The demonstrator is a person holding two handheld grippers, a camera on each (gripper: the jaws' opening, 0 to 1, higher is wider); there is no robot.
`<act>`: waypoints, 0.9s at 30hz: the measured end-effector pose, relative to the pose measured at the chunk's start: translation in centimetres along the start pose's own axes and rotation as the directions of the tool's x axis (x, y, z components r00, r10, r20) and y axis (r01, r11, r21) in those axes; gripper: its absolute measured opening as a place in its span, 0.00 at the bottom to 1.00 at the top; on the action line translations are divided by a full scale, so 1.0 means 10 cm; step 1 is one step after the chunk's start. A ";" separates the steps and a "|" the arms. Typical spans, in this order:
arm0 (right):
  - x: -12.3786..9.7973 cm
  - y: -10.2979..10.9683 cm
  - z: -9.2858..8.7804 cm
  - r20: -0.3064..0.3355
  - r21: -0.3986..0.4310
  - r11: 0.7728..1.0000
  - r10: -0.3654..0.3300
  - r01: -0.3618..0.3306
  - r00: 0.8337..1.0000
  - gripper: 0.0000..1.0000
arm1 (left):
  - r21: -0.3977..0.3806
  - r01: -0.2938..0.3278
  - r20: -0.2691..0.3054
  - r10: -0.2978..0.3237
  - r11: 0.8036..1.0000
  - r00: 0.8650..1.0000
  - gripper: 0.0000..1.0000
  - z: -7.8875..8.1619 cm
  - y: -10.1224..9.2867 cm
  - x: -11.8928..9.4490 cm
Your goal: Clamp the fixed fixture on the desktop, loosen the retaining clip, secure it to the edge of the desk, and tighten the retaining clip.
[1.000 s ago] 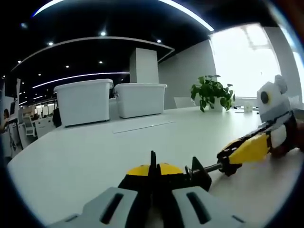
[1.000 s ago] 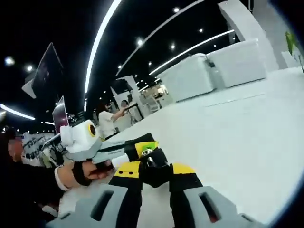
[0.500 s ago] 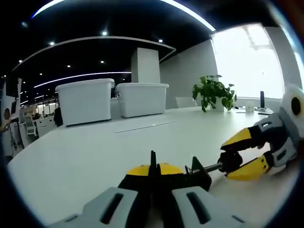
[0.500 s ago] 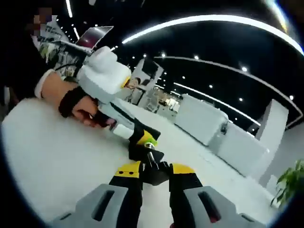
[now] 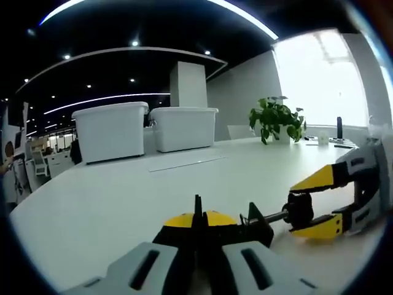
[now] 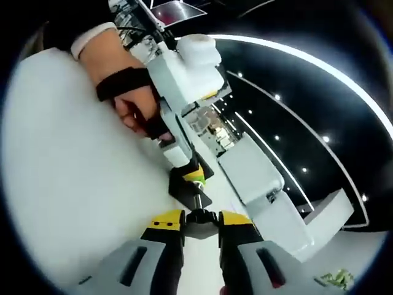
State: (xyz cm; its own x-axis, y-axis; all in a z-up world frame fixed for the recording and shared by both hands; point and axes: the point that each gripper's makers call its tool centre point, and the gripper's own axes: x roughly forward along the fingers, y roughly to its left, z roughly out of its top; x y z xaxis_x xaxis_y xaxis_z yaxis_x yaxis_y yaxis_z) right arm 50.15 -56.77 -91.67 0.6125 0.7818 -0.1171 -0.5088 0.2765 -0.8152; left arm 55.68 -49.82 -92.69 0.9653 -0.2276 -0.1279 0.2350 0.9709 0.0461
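Gripping the clamp (image 5: 249,226), both hand-held grippers (image 5: 198,228) (image 6: 201,221) meet on the desk (image 5: 110,196).

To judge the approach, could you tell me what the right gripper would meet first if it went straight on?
The right gripper already grips the clamp's knob; straight ahead, probably its black body, held by the left gripper.

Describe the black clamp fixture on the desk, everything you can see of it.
The clamp fixture is black, apparently metal, lying on the white desk. The left gripper is shut on its body. A threaded screw rod runs out sideways to a black knob, which the right gripper pinches between its yellow-tipped jaws.
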 end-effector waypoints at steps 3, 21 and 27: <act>-0.05 -0.13 0.07 0.079 0.371 0.928 -0.001 -0.028 0.997 0.33 | 0.001 0.000 0.000 0.000 1.000 1.000 0.04 0.00 0.00 0.00; 0.14 -0.14 -0.34 0.089 0.949 0.292 0.105 -0.116 0.991 0.20 | -0.002 0.002 0.002 -0.002 1.000 1.000 0.04 0.00 0.01 0.00; 0.14 -0.14 -0.29 0.094 0.922 0.366 0.102 -0.125 0.990 0.18 | -0.005 0.002 0.001 -0.002 1.000 1.000 0.04 0.00 0.01 0.01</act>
State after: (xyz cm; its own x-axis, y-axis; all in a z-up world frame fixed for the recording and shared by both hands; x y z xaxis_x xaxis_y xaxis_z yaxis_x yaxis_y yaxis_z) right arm 53.43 -57.71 -92.31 0.4976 0.8551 -0.1459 -0.8210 0.5185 0.2390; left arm 55.75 -49.75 -92.69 0.9651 -0.2293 -0.1267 0.2361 0.9709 0.0410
